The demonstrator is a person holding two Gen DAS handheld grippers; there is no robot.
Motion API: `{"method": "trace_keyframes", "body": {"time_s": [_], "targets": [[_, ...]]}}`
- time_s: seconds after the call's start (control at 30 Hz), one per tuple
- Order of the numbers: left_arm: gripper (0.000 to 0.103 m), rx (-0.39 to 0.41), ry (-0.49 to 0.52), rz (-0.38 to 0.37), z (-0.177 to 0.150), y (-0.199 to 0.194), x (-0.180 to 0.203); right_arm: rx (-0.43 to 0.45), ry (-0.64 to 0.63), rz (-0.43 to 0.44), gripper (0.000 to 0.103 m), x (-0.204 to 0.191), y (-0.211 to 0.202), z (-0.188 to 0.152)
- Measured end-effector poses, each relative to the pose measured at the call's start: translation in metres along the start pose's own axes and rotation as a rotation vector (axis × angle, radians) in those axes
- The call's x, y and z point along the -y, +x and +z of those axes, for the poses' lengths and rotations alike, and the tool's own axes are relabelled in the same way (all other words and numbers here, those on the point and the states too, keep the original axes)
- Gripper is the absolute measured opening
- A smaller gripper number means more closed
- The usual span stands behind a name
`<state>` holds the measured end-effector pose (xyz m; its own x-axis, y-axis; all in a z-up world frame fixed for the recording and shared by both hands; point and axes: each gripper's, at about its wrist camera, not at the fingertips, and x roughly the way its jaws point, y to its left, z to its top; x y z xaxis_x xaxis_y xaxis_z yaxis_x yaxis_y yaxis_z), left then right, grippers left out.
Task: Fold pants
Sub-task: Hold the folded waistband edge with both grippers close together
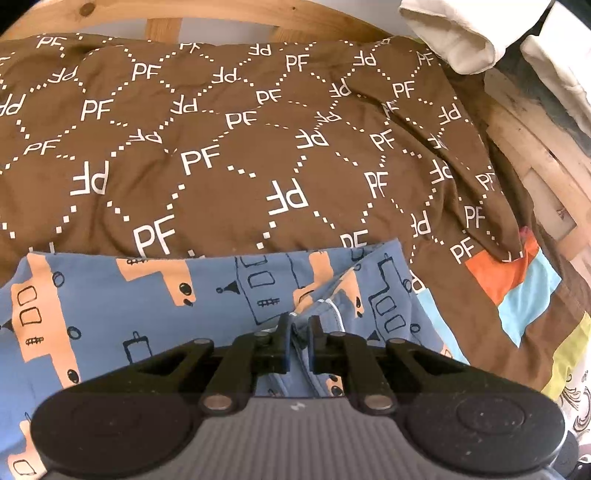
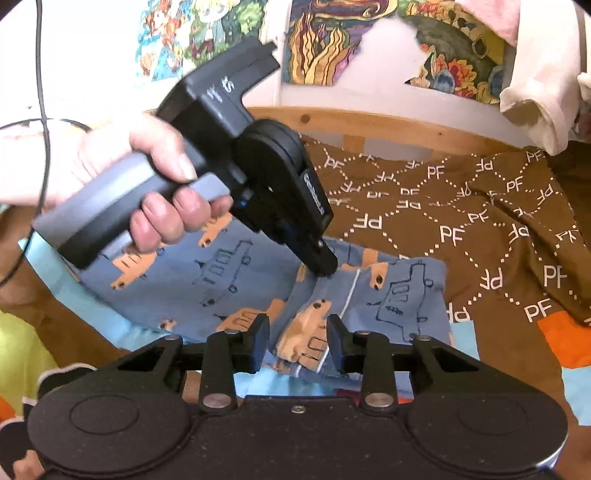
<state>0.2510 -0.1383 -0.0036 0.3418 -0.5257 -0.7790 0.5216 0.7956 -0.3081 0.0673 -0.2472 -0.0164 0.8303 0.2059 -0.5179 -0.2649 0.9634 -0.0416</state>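
Observation:
The pants (image 1: 155, 302) are blue with orange and dark vehicle prints and a white drawstring (image 1: 338, 314). They lie folded on the brown blanket. My left gripper (image 1: 298, 332) is shut on a fold of the pants near the waistband. In the right wrist view the left gripper (image 2: 325, 269) presses down on the pants (image 2: 207, 280), held by a hand. My right gripper (image 2: 298, 334) is open, with its jaws on either side of the waistband edge of the pants, fabric between them.
A brown blanket (image 1: 221, 147) printed with "PF" covers the bed. A wooden bed frame (image 1: 258, 18) runs along the back. A cream garment (image 1: 450, 37) hangs at the top right. A colourful patchwork sheet (image 1: 517, 284) lies at the right.

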Motion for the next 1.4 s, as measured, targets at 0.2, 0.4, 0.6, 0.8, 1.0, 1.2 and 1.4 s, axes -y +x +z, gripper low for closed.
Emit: {"method": "trace_keyframes", "body": {"time_s": [0.2,0.4,0.6,0.8,1.0,1.2,1.4], "targets": [[0.002,-0.002,-0.018,0.007,0.0,-0.001,-0.001,-0.038,-0.054,0.004,0.014,-0.007,0.006,-0.004],[0.002,-0.005,-0.055,-0.002,0.0,-0.006,-0.005,-0.017,-0.026,0.035,0.005,-0.004,-0.001,0.0],[0.002,0.006,-0.052,-0.004,-0.002,-0.016,-0.014,0.003,-0.011,0.087,0.005,-0.003,-0.006,0.004],[0.007,-0.006,-0.147,-0.022,-0.011,-0.016,-0.04,0.008,-0.053,0.075,0.025,-0.009,-0.007,-0.002],[0.045,-0.007,-0.213,-0.064,-0.017,-0.013,-0.052,-0.01,-0.109,0.027,0.043,-0.017,-0.001,-0.003],[0.042,-0.034,-0.179,-0.069,-0.01,0.008,-0.036,-0.037,-0.124,-0.015,0.042,-0.019,0.006,-0.008],[0.024,-0.061,-0.159,-0.007,-0.007,0.018,-0.023,-0.045,-0.074,-0.017,0.034,-0.011,0.007,-0.009]]}}
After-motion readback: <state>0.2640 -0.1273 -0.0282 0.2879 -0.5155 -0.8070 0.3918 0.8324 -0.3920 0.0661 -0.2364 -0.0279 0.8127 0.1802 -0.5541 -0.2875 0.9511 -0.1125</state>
